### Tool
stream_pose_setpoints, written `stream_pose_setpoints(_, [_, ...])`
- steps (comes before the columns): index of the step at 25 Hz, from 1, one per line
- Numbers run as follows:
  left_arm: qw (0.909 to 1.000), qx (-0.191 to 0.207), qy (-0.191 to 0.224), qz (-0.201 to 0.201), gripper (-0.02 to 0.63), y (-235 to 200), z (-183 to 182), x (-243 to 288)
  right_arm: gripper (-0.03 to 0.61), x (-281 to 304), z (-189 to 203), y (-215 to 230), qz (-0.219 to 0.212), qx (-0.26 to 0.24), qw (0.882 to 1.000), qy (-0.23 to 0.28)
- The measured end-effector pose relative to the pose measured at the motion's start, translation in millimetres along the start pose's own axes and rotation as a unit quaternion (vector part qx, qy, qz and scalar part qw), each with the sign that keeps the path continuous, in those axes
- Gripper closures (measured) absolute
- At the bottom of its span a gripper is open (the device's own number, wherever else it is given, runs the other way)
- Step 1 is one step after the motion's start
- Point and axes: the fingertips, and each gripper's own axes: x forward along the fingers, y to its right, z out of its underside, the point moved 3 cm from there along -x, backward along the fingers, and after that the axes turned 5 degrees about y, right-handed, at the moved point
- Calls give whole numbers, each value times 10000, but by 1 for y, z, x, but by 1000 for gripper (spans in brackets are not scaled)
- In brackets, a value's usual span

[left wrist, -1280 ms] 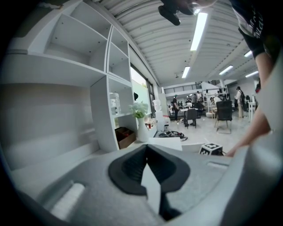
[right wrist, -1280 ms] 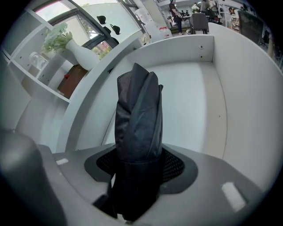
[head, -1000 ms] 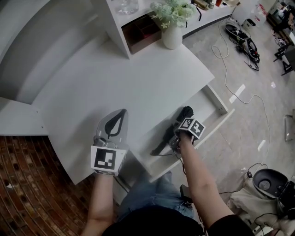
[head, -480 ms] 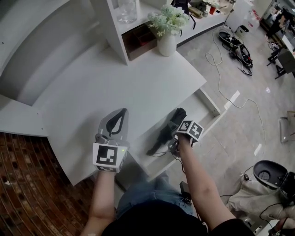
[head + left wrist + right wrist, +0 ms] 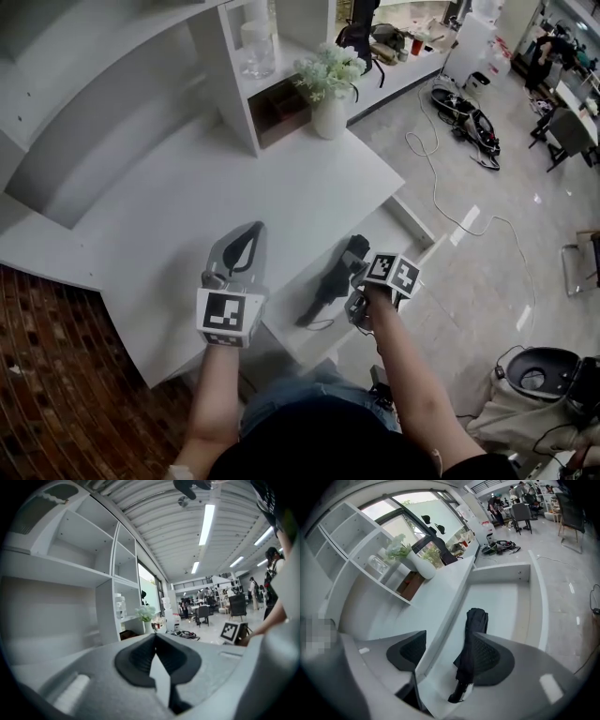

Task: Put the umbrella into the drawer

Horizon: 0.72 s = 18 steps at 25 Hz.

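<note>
A folded black umbrella (image 5: 330, 286) lies lengthwise in the open white drawer (image 5: 386, 234) below the desk top's edge. My right gripper (image 5: 361, 298) hangs just above the umbrella's handle end, jaws wide apart and touching nothing. In the right gripper view the umbrella (image 5: 472, 641) rests on the drawer floor (image 5: 501, 602) beyond my open right gripper (image 5: 447, 641), partly behind the right pad. My left gripper (image 5: 247, 232) hovers over the white desk top (image 5: 206, 178), its tips together. The left gripper view shows the left gripper (image 5: 155, 637) with its pads meeting and nothing held.
A white vase of flowers (image 5: 328, 101) stands at the desk's far corner beside a shelf unit (image 5: 253, 56). Cables (image 5: 441, 122) lie on the grey floor right of the drawer. The drawer's front rail (image 5: 536, 597) runs along its right side.
My right gripper has lifted up off the umbrella, which stays lying in the drawer. My left gripper has risen a little above the desk top.
</note>
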Motion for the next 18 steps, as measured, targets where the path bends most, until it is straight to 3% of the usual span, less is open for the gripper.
stream_pose_setpoints(10, [9990,54,440,-74,614,2,-38,5,279,-54,-40,-38,-560,-612,9952,516])
stream_pose_setpoints(18, [9977,58,653,-175,612,3,-51,1,285,-103,-60,-81,-1119,-1721,9713,1204])
